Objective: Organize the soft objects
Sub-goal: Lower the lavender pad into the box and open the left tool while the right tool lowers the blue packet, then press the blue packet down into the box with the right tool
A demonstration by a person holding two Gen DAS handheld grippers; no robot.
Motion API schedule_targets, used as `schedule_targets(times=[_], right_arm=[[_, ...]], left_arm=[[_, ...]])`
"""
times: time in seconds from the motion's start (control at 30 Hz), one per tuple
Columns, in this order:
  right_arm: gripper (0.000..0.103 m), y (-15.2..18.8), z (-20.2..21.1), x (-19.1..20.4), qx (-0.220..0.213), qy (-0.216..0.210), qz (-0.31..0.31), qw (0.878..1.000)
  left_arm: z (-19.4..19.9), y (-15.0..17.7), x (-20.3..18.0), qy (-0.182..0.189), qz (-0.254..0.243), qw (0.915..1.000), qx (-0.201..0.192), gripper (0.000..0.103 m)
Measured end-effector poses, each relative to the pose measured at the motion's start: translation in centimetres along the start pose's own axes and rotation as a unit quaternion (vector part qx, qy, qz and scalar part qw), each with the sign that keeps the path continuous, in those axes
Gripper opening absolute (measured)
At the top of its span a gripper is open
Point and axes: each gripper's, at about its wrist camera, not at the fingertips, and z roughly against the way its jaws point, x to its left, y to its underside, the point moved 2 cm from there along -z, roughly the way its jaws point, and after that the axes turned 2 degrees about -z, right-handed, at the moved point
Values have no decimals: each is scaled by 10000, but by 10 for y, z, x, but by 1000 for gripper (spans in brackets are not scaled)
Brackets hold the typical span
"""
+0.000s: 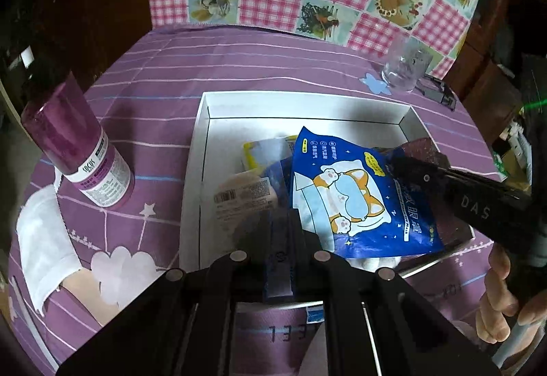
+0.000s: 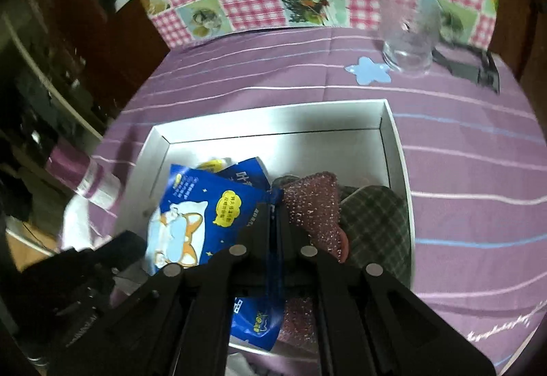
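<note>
A glossy blue sachet, printed with a sleeping corgi, is pinched by the closed right claw over the white box. A second blue packet is clamped in the near-closed left claw.

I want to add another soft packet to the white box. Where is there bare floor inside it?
Free: the far strip of the white box, between its back wall and the blue packet. Crowded: the near half, with the speckled purple cloth and checked cloth.

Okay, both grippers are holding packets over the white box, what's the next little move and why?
Probably open the right gripper: it is shut on the blue eye-mask packet, which already hangs inside the white box, above the other soft items, so releasing should drop it in.
</note>
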Motion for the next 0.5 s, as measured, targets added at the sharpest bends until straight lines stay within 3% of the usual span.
schedule_targets(times=[0.23, 0.33, 0.4, 0.5], right_arm=[[4, -2, 4, -8, 158, -266, -322, 9990], [6, -4, 13, -10, 183, -390, -475, 9979], [15, -5, 24, -14, 172, -530, -697, 9960], [19, -6, 43, -18, 101, -725, -931, 9930]], left_arm=[[-1, 1, -2, -79, -118, 9999, -10, 7], [6, -2, 0, 68, -136, 9999, 23, 7], [13, -3, 3, 176, -79, 9998, 13, 7], [24, -6, 5, 136, -109, 9998, -21, 7]])
